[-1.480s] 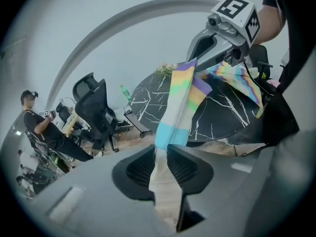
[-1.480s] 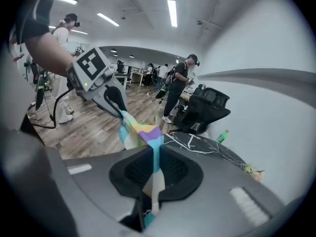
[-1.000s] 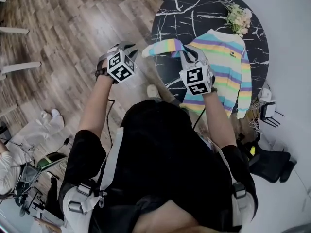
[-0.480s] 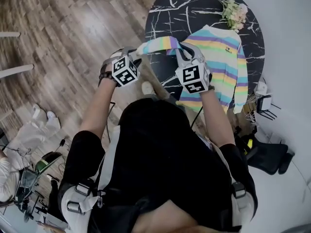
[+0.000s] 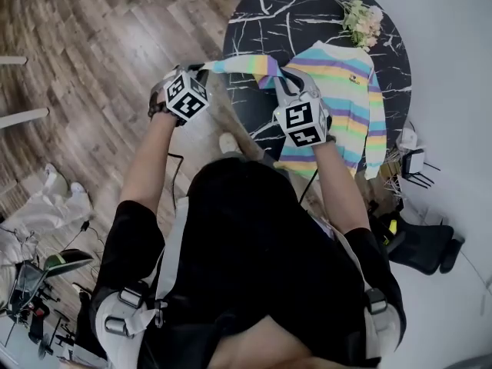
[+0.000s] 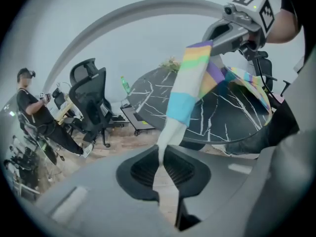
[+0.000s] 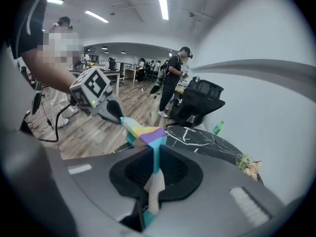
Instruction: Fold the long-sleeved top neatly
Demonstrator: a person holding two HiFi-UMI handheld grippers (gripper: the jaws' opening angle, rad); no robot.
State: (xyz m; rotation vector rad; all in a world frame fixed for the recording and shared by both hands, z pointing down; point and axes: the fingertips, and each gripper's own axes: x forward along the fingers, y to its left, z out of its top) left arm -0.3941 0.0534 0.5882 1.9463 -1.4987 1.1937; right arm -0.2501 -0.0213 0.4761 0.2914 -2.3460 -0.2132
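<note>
my two grippers hold one sleeve of a rainbow-striped long-sleeved top (image 5: 347,91) stretched in the air beside a round black marble table (image 5: 307,10).

the top's body lies flat on the table at about one o'clock from me, collar toward twelve, with a small bunch of flowers (image 5: 361,20) just past it at twelve. my right gripper (image 5: 283,80) is clamped tight on the sleeve (image 5: 242,65) close to the body, striped cloth pinched between its pads. from there the sleeve runs toward nine o'clock, out past the table edge, to my left gripper (image 5: 201,69). its jaws are closing with the pale cuff (image 6: 170,132) between them, pads touching the cloth. wooden floor (image 5: 100,44) lies below it.
</note>
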